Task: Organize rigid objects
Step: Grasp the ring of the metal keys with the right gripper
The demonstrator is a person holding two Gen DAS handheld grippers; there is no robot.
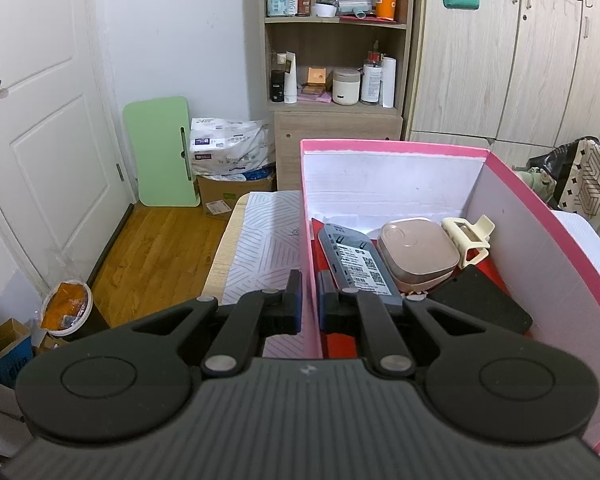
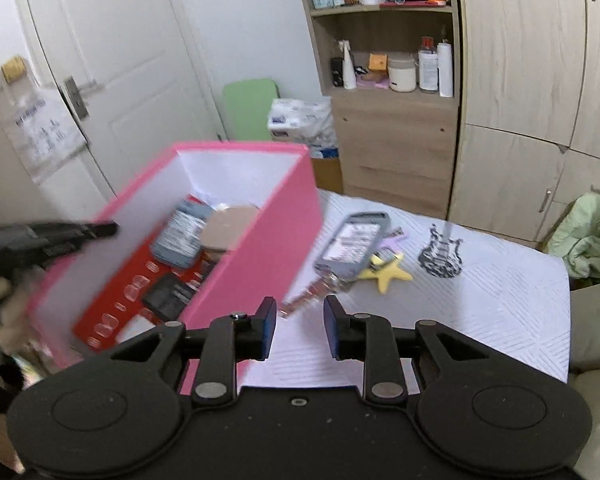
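Note:
A pink box (image 1: 540, 216) stands on the table. My left gripper (image 1: 309, 300) is shut on its left wall, one finger inside and one outside. Inside lie a grey labelled device (image 1: 356, 260), a rose-gold case (image 1: 418, 250), a cream hair claw (image 1: 466, 232) and a black pad (image 1: 480, 304). In the right wrist view the box (image 2: 268, 248) looks tilted and blurred. My right gripper (image 2: 300, 328) is open and empty beside it. On the table lie a second grey device (image 2: 352, 244), a yellow star (image 2: 388, 270), keys (image 2: 324, 284) and a guitar-shaped piece (image 2: 440, 254).
A white patterned cloth (image 2: 480, 312) covers the table. A wooden shelf unit (image 1: 336, 52) and wardrobes (image 1: 500, 60) stand behind. A white door (image 1: 32, 120), a green board (image 1: 160, 152) and cardboard boxes are at the left. Clothes (image 2: 592, 236) lie at the right.

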